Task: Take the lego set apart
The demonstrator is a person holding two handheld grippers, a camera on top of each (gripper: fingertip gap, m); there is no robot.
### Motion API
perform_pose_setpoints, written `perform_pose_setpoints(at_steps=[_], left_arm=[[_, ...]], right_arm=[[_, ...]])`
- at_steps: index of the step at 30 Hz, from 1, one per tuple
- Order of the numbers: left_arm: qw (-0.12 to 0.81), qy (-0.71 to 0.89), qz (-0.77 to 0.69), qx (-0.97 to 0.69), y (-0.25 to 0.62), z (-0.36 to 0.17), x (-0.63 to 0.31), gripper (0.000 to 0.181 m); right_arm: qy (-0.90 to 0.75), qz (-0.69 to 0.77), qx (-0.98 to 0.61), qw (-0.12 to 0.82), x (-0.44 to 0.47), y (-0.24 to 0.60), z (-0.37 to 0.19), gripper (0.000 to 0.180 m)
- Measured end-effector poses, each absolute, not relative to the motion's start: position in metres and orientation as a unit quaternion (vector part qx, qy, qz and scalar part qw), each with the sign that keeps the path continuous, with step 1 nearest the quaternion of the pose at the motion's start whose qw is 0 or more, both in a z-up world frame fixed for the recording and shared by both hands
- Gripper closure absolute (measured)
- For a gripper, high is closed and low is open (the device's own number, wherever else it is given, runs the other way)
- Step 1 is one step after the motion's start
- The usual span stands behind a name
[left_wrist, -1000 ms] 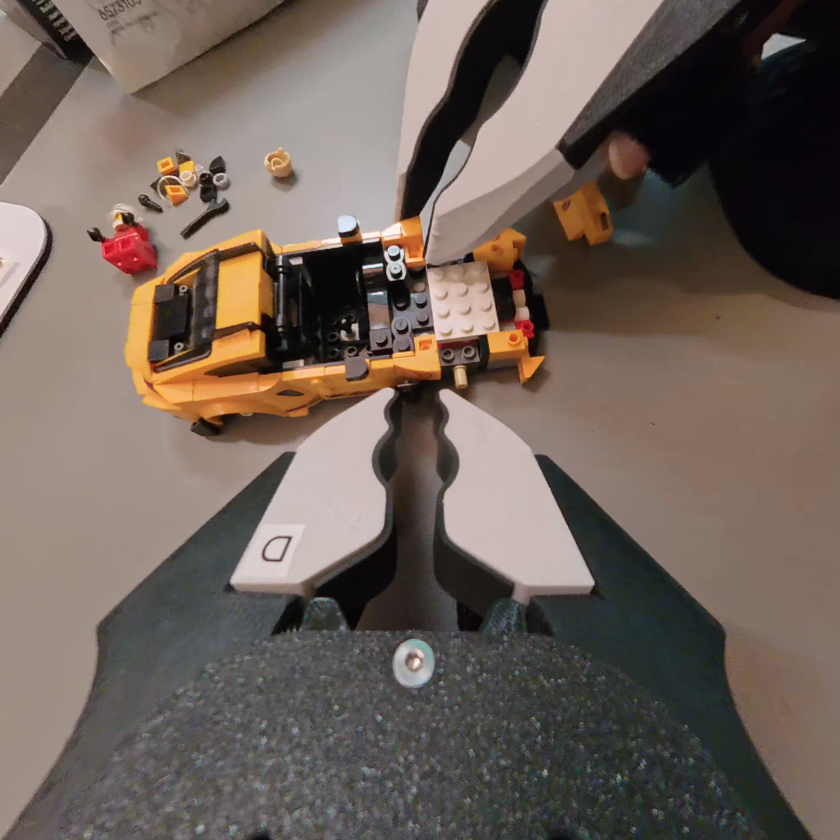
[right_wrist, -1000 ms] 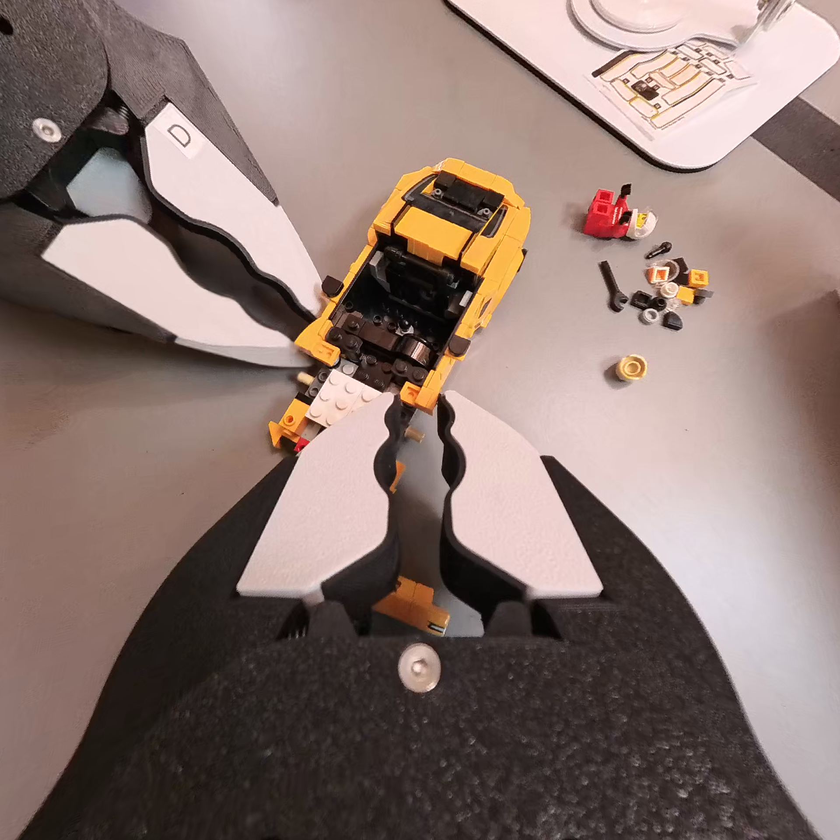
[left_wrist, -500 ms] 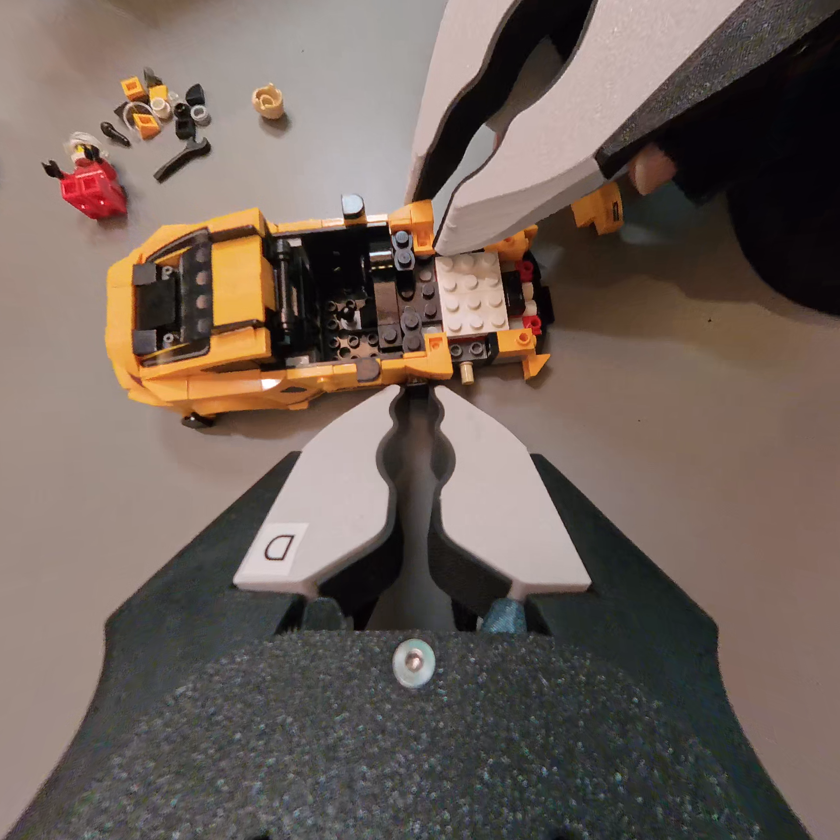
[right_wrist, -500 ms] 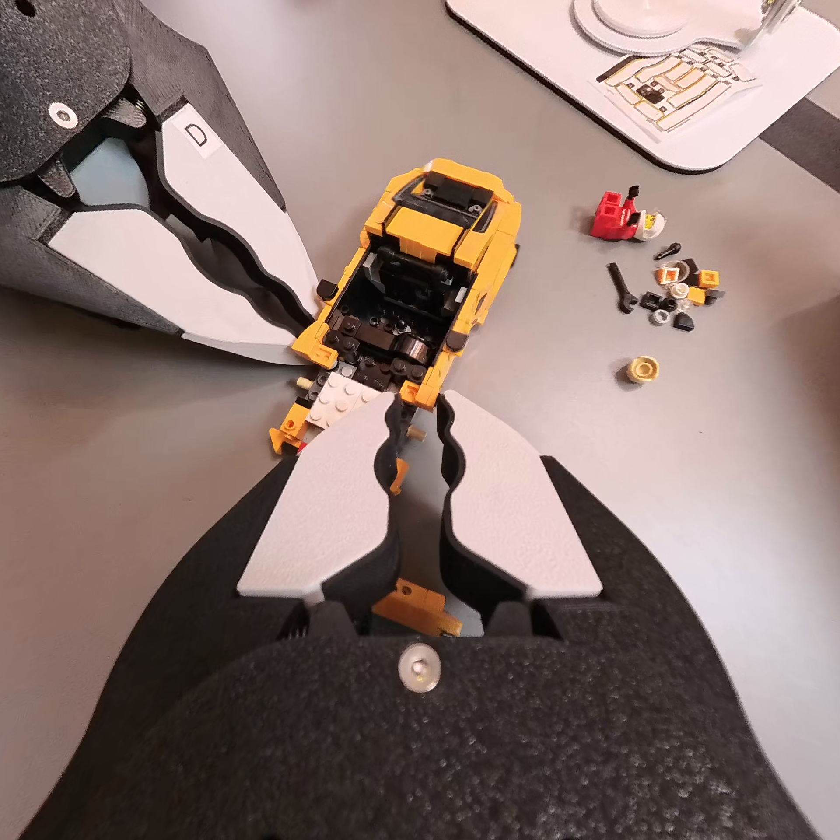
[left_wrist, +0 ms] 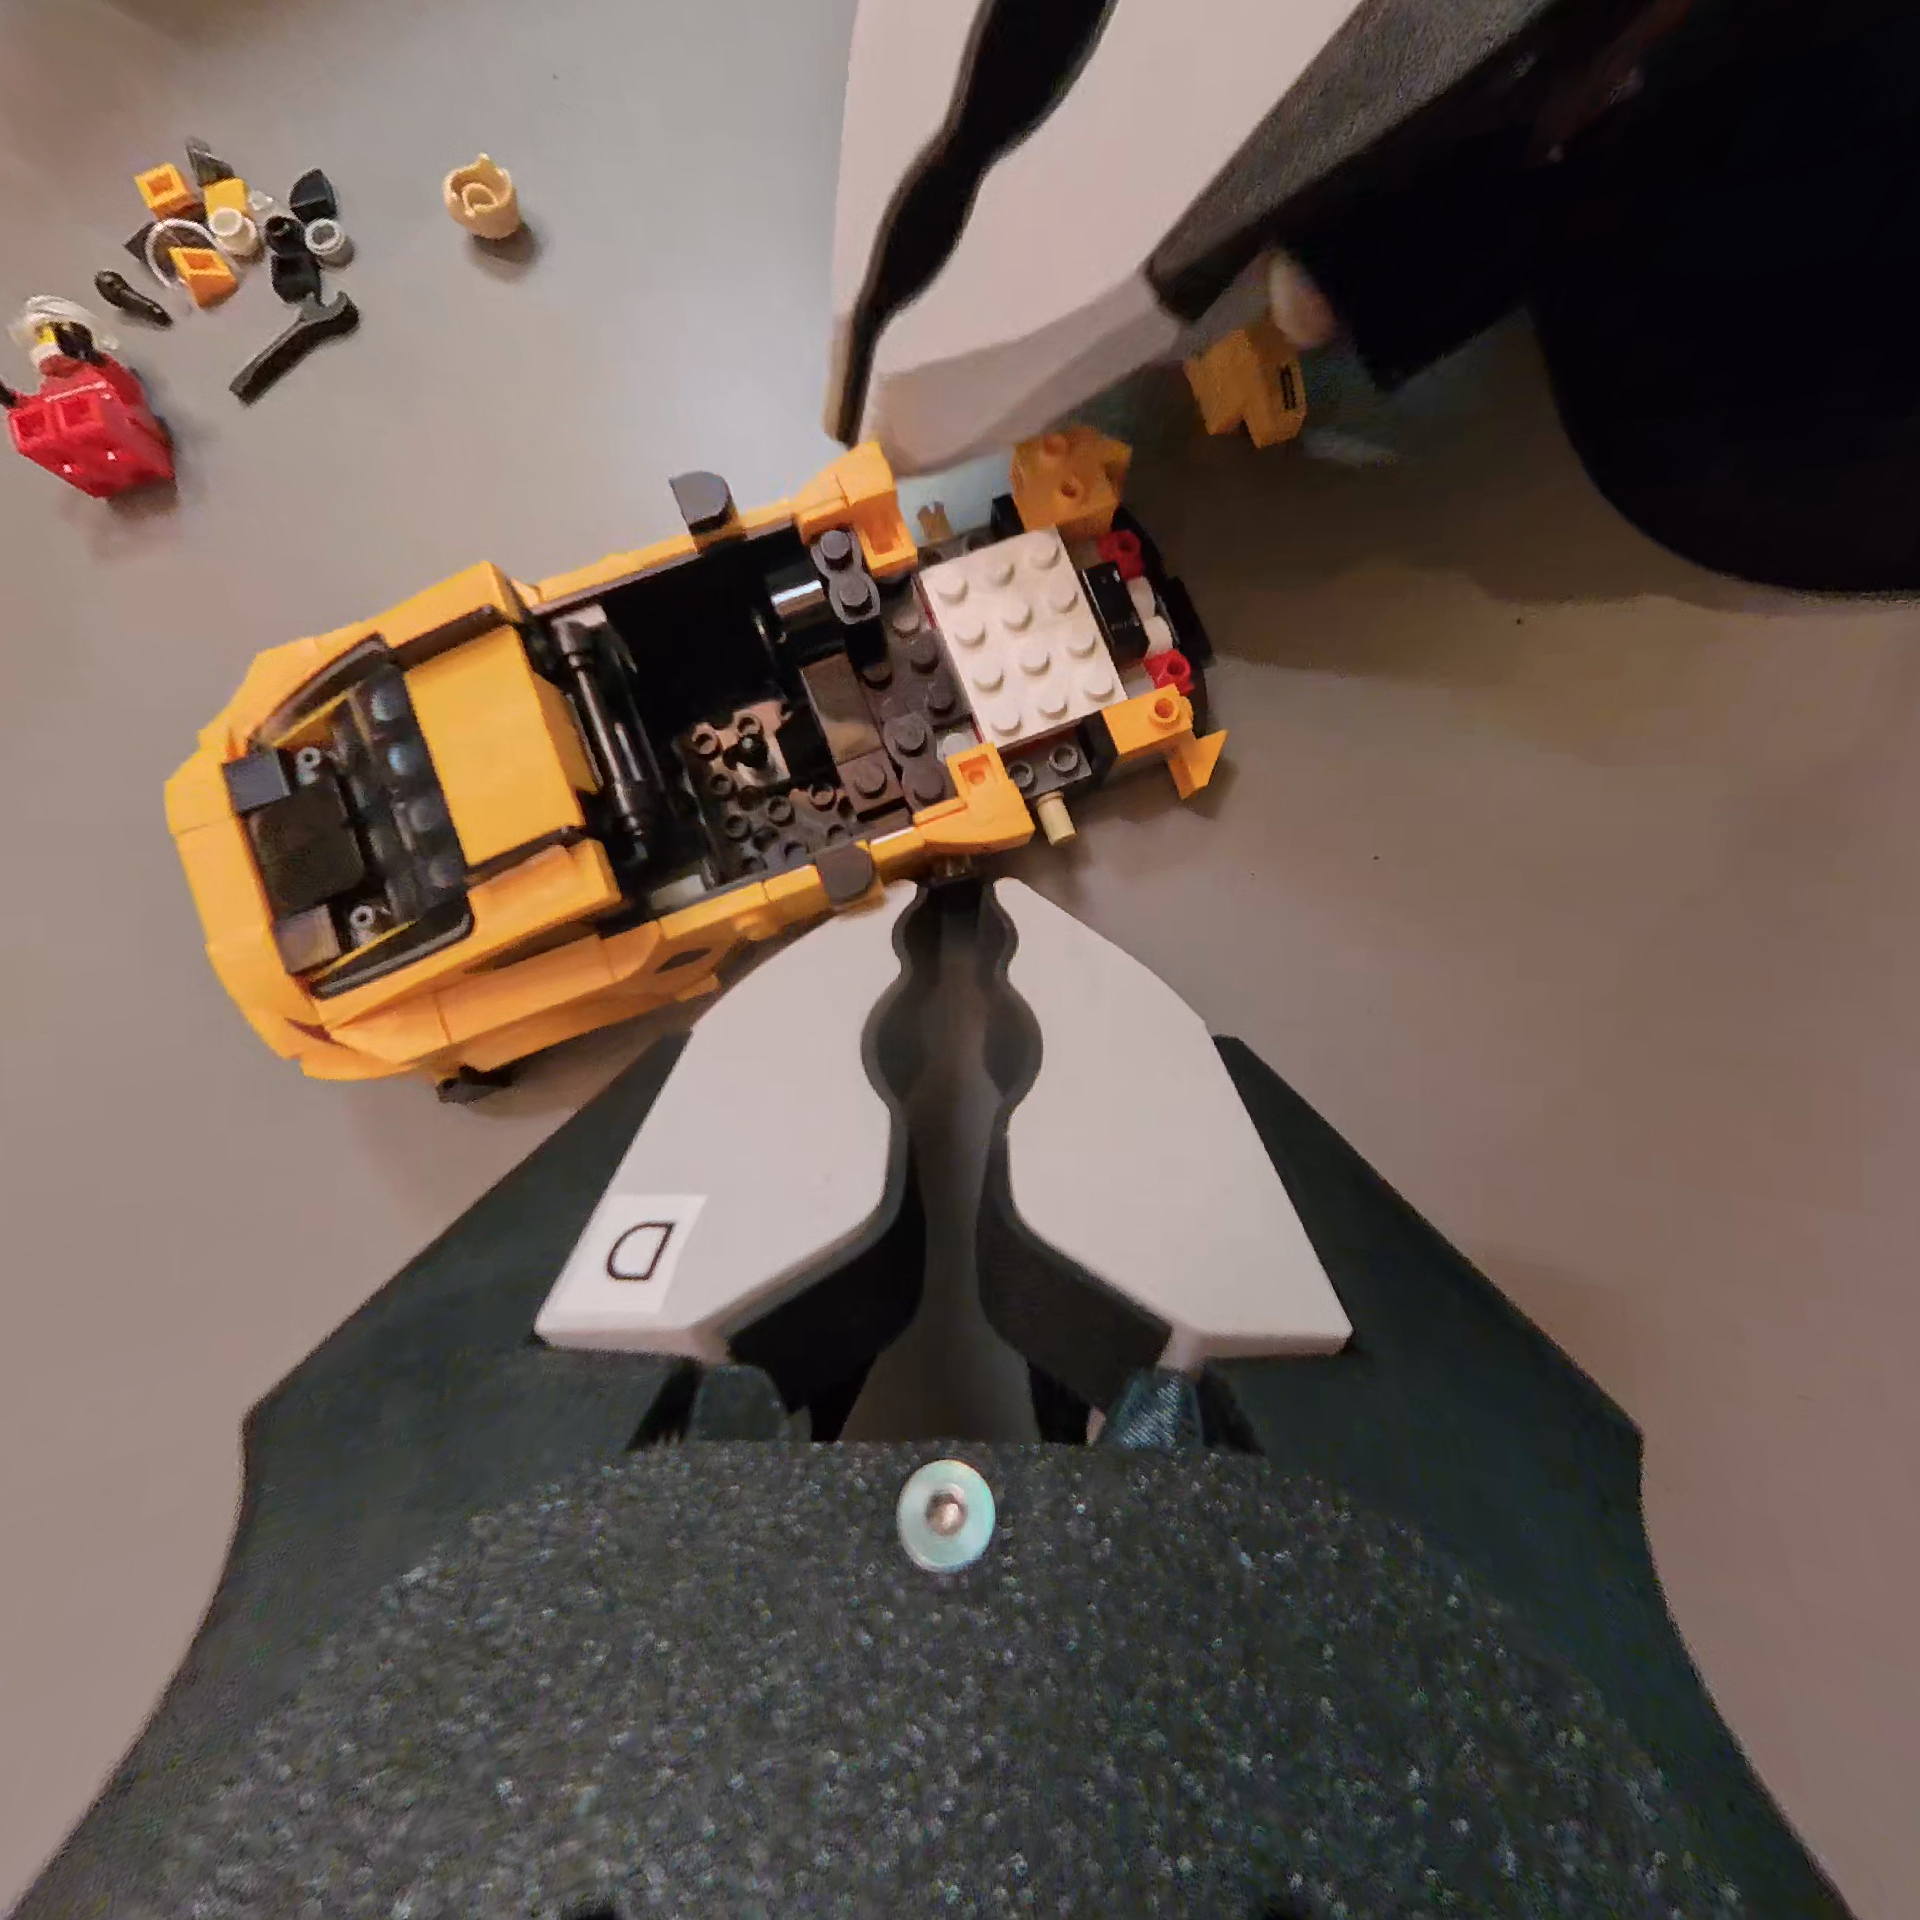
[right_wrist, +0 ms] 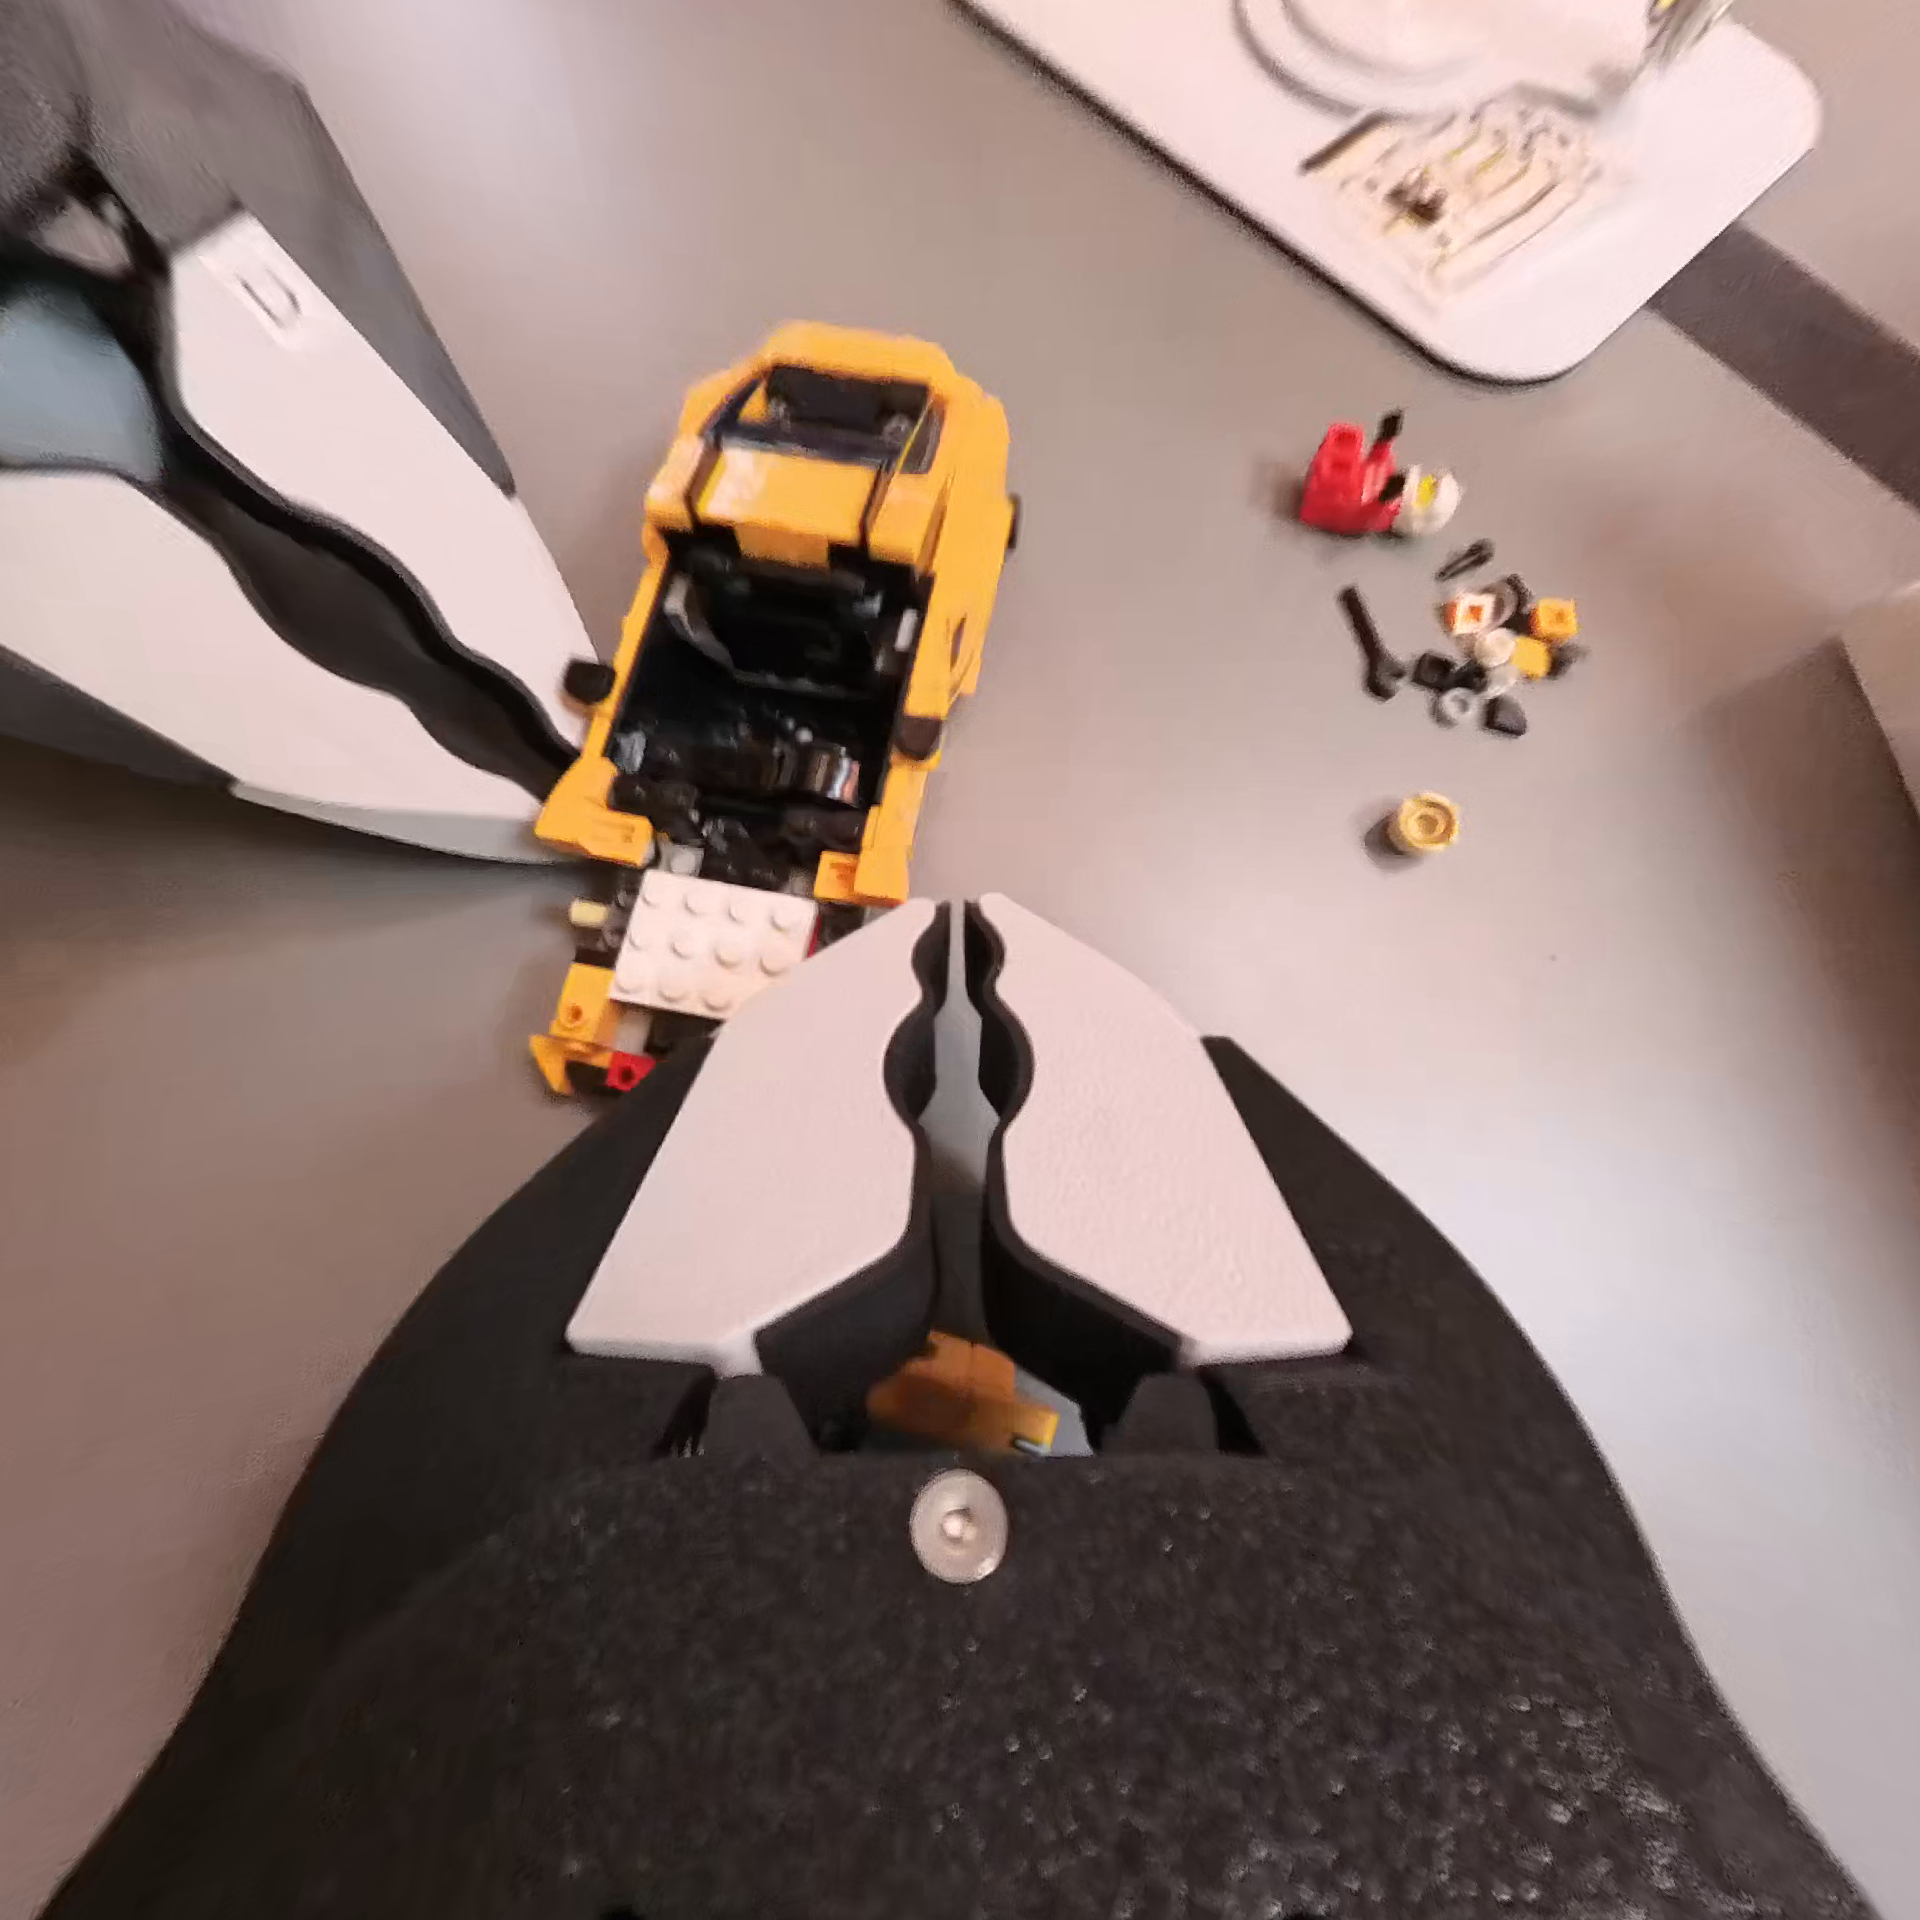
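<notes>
On the near side of the car (left_wrist: 499,831), my left gripper (left_wrist: 951,894) had its tips against the orange sill, just ahead of the rear axle pin. The jaws stood a narrow gap apart. Something small and dark sat at the tips, but I could not tell whether it was clamped.

The car lay on the grey table (left_wrist: 1455,935), roof off, cabin open, with a white studded plate (left_wrist: 1023,634) exposed at its rear.

On the far side of the car, my right gripper (right_wrist: 958,906) was drawn in to a hairline slit at the rear corner, with nothing visible between its tips. An orange brick (left_wrist: 1070,478) sat skewed at that far rear corner. I judged it loosened and the next part to lift.

Recommended procedure:
1. Brace the sill with the left gripper, pressing down and not sideways, so that the car cannot slide.
2. Open the right gripper just wider than the brick.
3. Pinch its side walls and rock it off the studs.

Beyond the nose of the car lay the loose small parts (left_wrist: 229,239), a red piece (left_wrist: 83,436) and a tan round piece (left_wrist: 480,195). Removed parts belonged there.
</notes>
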State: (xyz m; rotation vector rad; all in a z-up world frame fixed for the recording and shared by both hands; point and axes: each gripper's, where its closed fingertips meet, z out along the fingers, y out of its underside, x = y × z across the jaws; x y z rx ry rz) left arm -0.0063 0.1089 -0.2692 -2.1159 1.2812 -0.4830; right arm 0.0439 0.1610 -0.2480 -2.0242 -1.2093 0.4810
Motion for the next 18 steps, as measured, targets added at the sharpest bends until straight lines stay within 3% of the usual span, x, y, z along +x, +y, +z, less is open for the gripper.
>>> perform_pose_setpoints(at_steps=[4,11,16,18], left_arm=[[0.305,0.477,-0.189,-0.803,0.11,-0.269,-0.006,0.173],[0.305,0.47,-0.187,-0.806,0.11,-0.269,-0.006,0.173],[0.305,0.459,-0.185,-0.814,0.112,-0.269,-0.006,0.173],[0.306,0.454,-0.182,-0.817,0.112,-0.269,-0.005,0.173]], right_arm=[[-0.472,0.223,-0.767,0.374,0.041,0.155,-0.23,0.168],[-0.502,0.235,-0.768,0.321,0.036,0.137,-0.244,0.157],[-0.491,0.207,-0.789,0.306,0.035,0.135,-0.247,0.142],[-0.489,0.219,-0.793,0.289,0.029,0.126,-0.246,0.126]])
